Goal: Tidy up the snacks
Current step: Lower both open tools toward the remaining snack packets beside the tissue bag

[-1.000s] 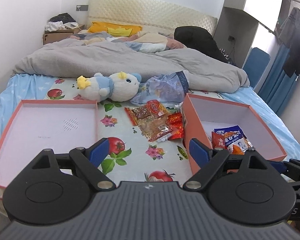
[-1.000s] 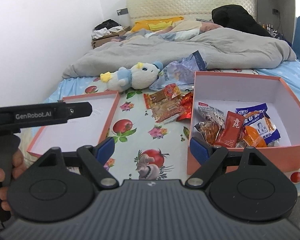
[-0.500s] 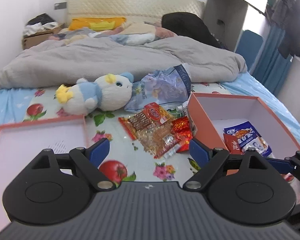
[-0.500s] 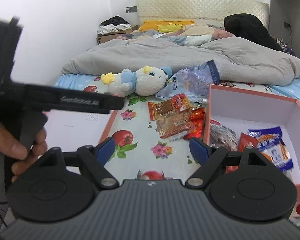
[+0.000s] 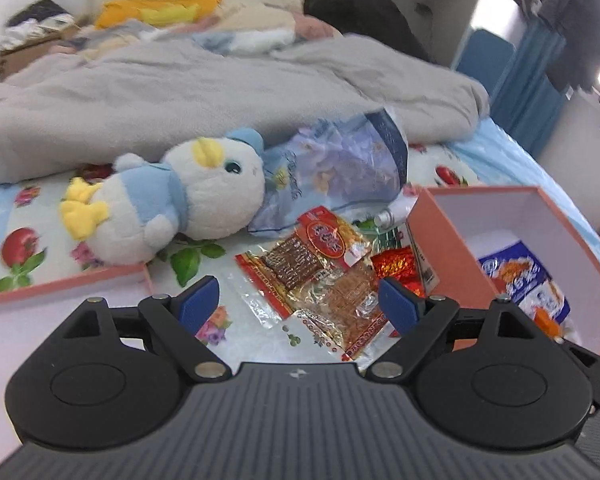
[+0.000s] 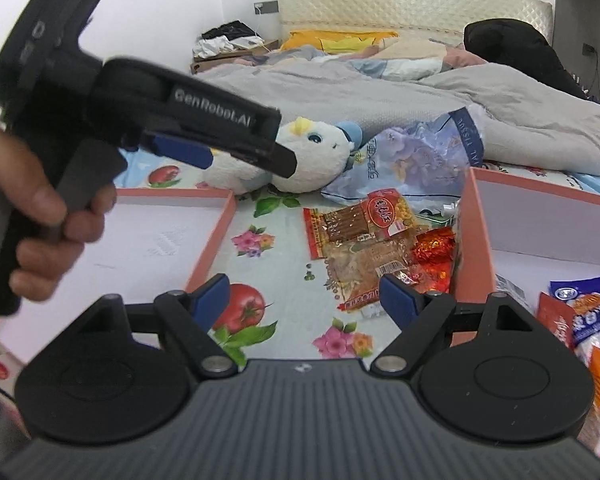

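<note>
Several snack packets lie in a loose pile on the fruit-print sheet, with a red foil packet at their right. My left gripper hangs open just above the near end of the pile, nothing between its fingers. My right gripper is open over the sheet, short of the pile. An orange box to the right holds a blue-and-white packet. In the right wrist view a hand holds the left gripper at upper left.
The box's flat lid lies to the left. A plush duck and a lilac tissue pack sit behind the snacks. A small bottle lies by the box. A grey duvet covers the far bed.
Both grippers have moved forward and down toward the snack pile, which now looks larger. The left gripper has swung ahead across the right wrist view. Both stay open.
</note>
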{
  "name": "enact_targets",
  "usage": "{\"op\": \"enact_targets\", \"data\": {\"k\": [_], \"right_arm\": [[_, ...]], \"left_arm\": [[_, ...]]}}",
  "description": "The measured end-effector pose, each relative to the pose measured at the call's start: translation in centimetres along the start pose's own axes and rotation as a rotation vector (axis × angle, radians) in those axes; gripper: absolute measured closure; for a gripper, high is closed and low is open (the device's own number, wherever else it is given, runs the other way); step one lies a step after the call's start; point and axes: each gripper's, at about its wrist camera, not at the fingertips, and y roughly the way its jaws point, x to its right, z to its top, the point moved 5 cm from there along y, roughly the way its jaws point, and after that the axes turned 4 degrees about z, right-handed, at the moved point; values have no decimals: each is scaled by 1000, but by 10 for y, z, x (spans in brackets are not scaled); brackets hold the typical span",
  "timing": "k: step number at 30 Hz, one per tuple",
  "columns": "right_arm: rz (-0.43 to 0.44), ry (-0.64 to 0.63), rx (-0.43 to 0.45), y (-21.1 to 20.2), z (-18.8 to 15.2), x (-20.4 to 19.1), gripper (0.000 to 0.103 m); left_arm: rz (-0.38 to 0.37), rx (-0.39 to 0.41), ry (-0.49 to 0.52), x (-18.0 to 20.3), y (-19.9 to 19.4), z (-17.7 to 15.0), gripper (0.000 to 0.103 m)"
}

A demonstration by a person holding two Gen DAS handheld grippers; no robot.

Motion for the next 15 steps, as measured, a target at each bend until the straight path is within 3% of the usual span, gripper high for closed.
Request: {"op": "enact_targets", "data": {"k": [6,15], "right_arm": [[-72,6,-14,52,-2,9,19],[-147,-41,-53,101,-6,19,19]], "left_arm": [[-107,-46,128,2,58,3,13],[-165,-97,316,4,123,11,13]]}}
